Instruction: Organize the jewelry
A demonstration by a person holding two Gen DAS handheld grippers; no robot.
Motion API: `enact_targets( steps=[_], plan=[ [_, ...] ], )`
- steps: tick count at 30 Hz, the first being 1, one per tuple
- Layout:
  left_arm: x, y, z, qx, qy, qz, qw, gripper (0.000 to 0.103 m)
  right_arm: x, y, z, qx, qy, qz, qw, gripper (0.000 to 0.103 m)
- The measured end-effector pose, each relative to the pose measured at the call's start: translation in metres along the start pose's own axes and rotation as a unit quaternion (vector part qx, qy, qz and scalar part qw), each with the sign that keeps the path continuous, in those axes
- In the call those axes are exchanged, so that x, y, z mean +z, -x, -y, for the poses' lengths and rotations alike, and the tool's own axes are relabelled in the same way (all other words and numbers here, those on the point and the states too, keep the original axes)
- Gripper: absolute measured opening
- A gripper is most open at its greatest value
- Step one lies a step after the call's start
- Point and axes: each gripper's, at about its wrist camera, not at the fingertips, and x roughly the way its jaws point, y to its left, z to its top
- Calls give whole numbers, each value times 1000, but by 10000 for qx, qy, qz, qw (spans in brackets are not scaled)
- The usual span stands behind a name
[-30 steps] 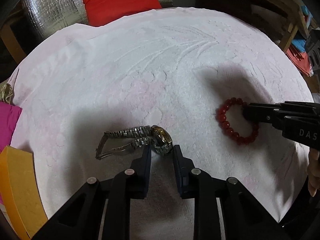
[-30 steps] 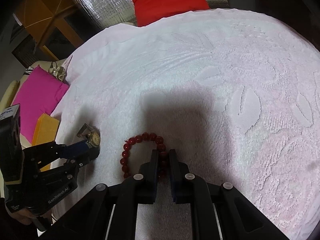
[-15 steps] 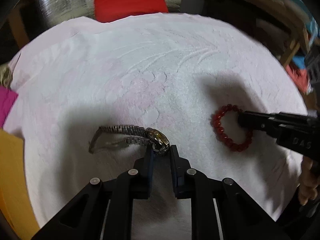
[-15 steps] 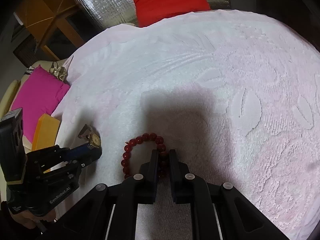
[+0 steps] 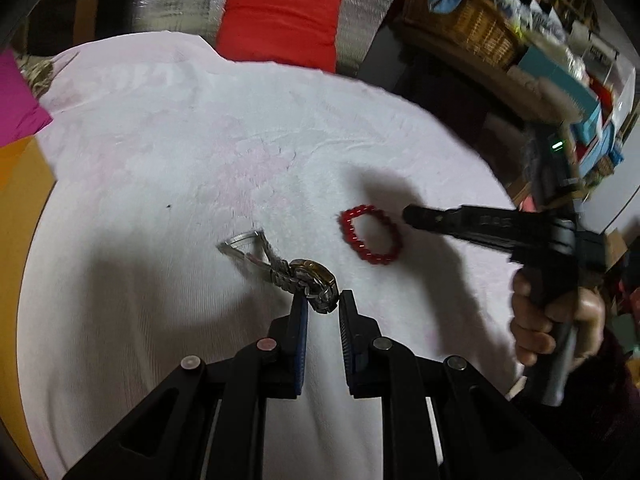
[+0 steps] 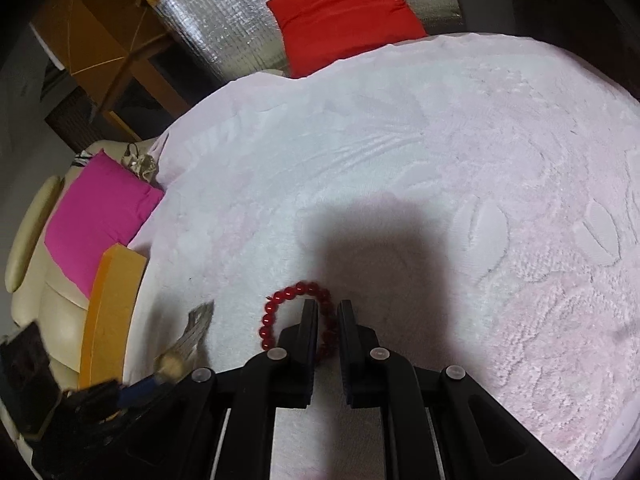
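A metal-band wristwatch [image 5: 308, 276] with a gold face is held in my left gripper [image 5: 323, 300], lifted off the pink-white blanket [image 5: 180, 168], its band hanging away from me. It shows blurred in the right wrist view [image 6: 176, 356]. A red bead bracelet [image 5: 370, 236] is held at its right side by my right gripper [image 6: 328, 310], whose fingers are closed on the beads [image 6: 280, 300]. The right gripper [image 5: 412, 214] shows at the bracelet's right edge in the left wrist view.
A red cushion [image 5: 280, 24] lies at the blanket's far edge before silver foil. A magenta cushion [image 6: 96, 220] and an orange board [image 6: 108, 312] sit at the left. Shelves with baskets and boxes [image 5: 520, 40] stand at the right.
My left gripper closed on the watch and raised it, swinging the view right. The band now hangs free. My right gripper stays shut on the bracelet.
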Motion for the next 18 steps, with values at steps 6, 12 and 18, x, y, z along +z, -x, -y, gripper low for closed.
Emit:
enact_targets(
  steps=[6, 12, 18],
  plan=[
    [-6, 17, 2, 41, 119, 245, 9996, 16, -2, -2, -1, -15, -14, -100, 9999, 24],
    [-3, 38, -5, 54, 202, 490, 9986, 16, -11, -9, -30, -177, 570, 50, 9982, 67],
    [5, 55, -5, 144, 124, 743, 9971, 15, -23, -30, -55, -1014, 1454, 104, 9841, 47]
  ],
)
